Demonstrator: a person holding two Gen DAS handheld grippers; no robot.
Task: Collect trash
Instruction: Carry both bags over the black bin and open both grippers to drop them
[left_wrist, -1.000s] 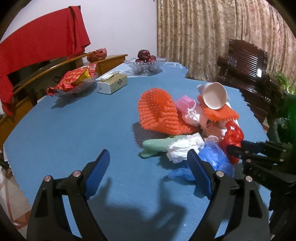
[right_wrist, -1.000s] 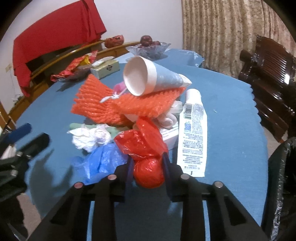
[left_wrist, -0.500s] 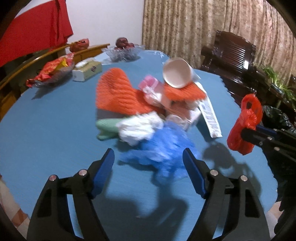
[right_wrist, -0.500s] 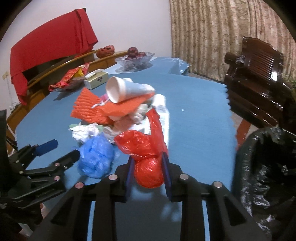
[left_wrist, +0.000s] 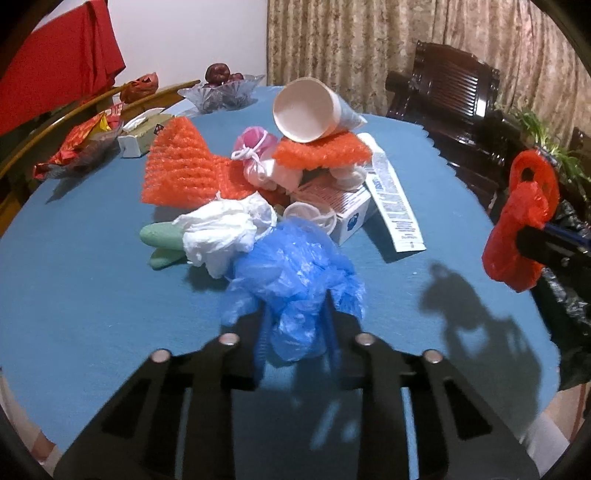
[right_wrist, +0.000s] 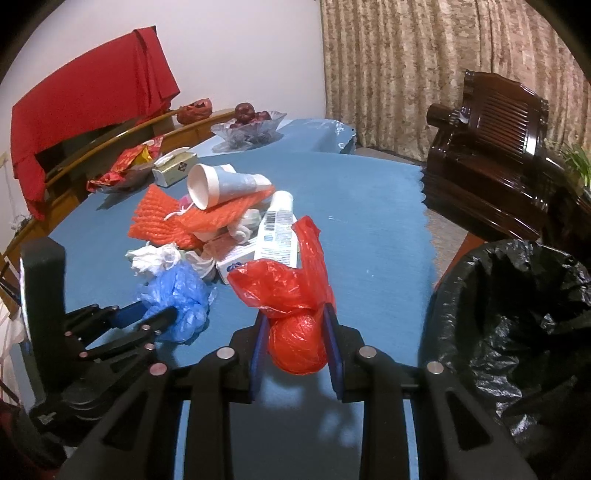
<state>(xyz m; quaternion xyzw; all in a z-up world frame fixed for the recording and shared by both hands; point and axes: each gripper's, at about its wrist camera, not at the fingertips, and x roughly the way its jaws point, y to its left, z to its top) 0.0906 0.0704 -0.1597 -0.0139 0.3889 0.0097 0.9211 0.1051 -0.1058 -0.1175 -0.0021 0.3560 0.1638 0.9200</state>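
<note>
Blue tablecloth (left_wrist: 92, 295), left tongs (left_wrist: 295, 332) closing on blue bag (left_wrist: 295, 266), right tongs (right_wrist: 295, 347) clamping red bag (right_wrist: 291, 295)

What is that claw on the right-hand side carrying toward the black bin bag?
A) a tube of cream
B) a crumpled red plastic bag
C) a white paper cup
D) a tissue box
B: the right claw has its pads pressed on a crumpled red plastic bag, next to the black bin bag; the cup and tube lie on the table.
</note>
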